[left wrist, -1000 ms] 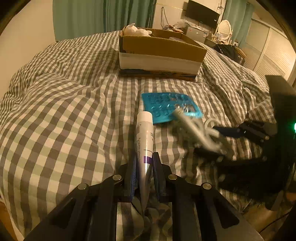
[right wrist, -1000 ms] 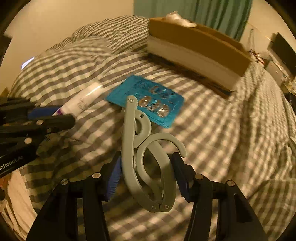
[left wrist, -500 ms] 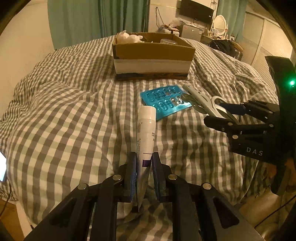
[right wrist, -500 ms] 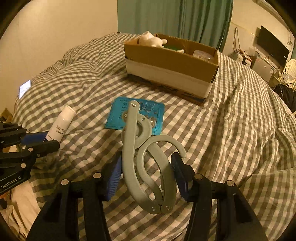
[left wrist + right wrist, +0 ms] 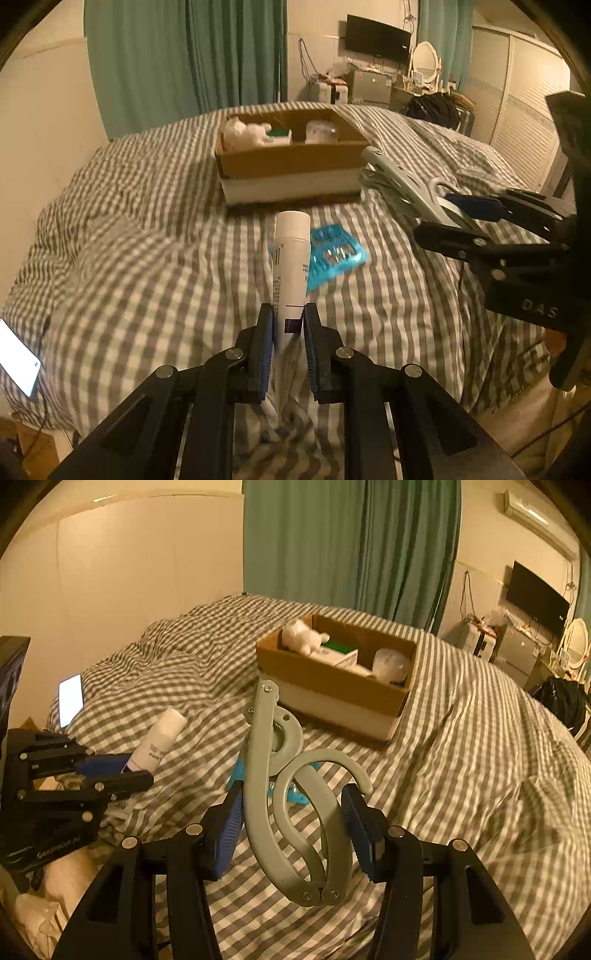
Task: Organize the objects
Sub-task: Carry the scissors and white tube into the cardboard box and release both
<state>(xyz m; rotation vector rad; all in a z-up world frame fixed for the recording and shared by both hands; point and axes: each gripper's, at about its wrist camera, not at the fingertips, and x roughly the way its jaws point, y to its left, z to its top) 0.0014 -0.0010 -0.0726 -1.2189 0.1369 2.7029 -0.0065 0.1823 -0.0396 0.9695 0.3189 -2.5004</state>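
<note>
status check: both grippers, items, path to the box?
Left gripper shut on white tube. Right gripper shut on grey folding hanger. Cardboard box ahead, open. Blue blister pack on bed, not blocking.

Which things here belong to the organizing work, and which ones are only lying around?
Part of the job:
- white tube, held by left gripper
- grey folding hanger, held by right gripper
- blue blister pack
- cardboard box

Just lying about:
- lit phone
- checked duvet
</note>
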